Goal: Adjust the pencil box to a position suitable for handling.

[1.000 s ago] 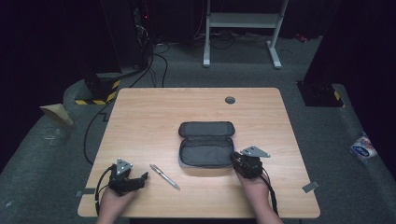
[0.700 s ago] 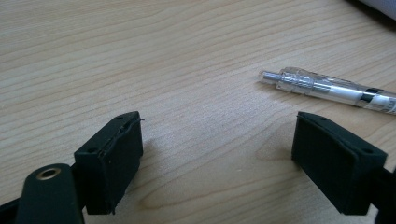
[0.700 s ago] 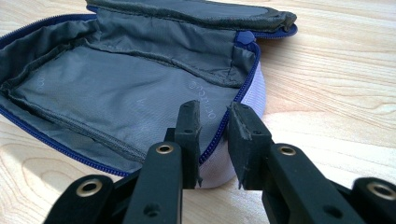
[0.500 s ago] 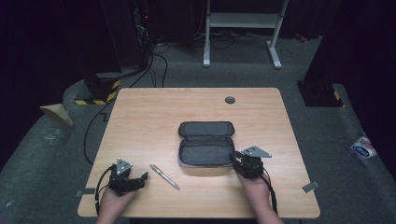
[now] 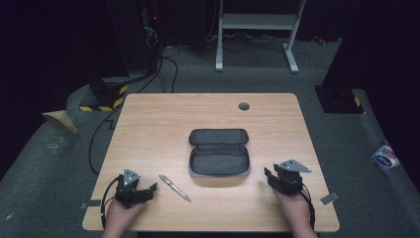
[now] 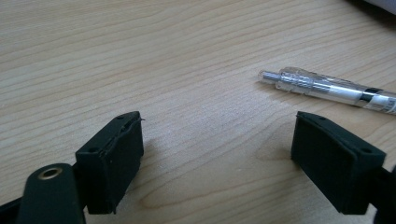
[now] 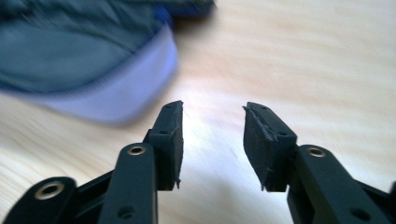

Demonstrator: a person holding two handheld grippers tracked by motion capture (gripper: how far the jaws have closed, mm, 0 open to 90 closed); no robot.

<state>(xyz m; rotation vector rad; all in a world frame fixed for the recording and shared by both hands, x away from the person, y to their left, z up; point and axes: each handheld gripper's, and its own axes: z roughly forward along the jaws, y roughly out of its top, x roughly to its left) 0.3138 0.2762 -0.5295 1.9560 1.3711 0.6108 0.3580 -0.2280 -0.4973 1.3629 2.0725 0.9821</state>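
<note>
Resting low on the worktop (image 5: pixel 148 114), left gripper (image 5: pixel 147 190) stood wide apart, aimed at the pen (image 5: pixel 174 187) just beside it, seemingly readying a pickup, while right gripper (image 5: pixel 267 174), jaws just opening and empty, sat beside the open pencil case (image 5: pixel 219 151).

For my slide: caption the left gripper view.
Open left gripper hovers over the table, pen just beyond its jaws.
</note>
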